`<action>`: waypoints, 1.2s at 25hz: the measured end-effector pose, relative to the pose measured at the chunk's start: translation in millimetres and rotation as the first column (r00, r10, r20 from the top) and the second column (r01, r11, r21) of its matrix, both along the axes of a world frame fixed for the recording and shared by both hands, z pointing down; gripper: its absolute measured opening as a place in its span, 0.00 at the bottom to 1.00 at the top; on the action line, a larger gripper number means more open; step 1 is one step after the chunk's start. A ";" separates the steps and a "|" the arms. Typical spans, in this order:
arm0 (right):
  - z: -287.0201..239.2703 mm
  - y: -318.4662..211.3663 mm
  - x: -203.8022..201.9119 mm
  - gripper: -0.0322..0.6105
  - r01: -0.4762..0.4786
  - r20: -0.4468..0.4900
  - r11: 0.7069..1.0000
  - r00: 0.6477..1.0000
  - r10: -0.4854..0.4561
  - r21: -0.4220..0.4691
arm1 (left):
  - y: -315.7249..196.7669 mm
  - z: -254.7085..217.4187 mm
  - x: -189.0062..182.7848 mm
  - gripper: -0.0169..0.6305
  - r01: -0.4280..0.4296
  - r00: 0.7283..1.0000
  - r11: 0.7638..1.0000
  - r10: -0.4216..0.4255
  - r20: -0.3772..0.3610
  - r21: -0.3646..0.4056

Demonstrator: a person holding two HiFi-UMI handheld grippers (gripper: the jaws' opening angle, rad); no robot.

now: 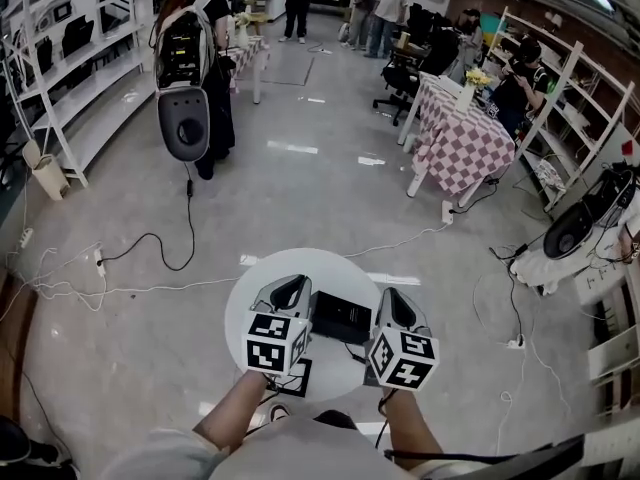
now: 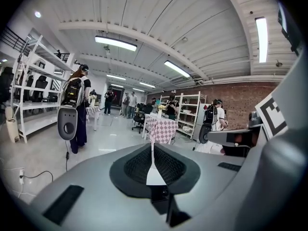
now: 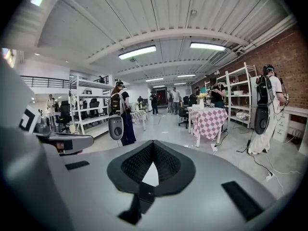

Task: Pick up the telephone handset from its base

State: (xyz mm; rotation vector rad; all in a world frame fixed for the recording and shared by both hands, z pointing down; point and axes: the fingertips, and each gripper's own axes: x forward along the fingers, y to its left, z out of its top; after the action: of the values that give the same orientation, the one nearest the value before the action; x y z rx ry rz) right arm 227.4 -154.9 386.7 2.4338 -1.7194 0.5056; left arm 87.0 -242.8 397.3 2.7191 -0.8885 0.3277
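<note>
Puts the black telephone on the round white table, at 3 o'clock from the left gripper and 9 o'clock from the right gripper, just beside each and neither clearly nearer. Cannot separate handset from base or tell its long axis. Shows both grippers' jaws closed together on nothing, aimed toward 12 o'clock and tipped slightly down.

room: telephone hemmed in by left gripper and right gripper | straight above it, wide open | round table far rim free
</note>
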 end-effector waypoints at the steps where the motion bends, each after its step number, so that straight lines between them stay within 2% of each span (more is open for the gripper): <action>1: 1.6 -0.6 2.3 0.09 0.002 0.004 1.000 1.000 -0.002 -0.003 | 0.1 0.9 1.5 0.07 0.003 1.000 1.000 -0.003 0.004 -0.001; 5: 6.6 -9.9 9.2 0.09 0.027 0.022 1.000 0.999 -0.027 -0.005 | -2.9 4.8 3.3 0.07 0.035 0.999 0.999 -0.035 0.020 -0.005; 15: -1.3 -32.9 16.3 0.09 0.160 0.032 0.987 0.987 -0.160 0.013 | -8.6 2.8 -7.0 0.07 0.196 0.980 0.980 -0.196 0.019 -0.022; 30: 26.5 -22.5 10.1 0.09 0.218 0.057 0.974 0.975 -0.215 -0.060 | 13.6 33.5 -20.3 0.07 0.249 0.967 0.965 -0.243 0.071 -0.085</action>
State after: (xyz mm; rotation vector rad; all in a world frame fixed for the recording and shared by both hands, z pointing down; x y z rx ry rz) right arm 237.5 -177.4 413.2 2.1720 -1.9264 0.5892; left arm 66.7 -229.2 430.8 2.4894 -1.1827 0.3906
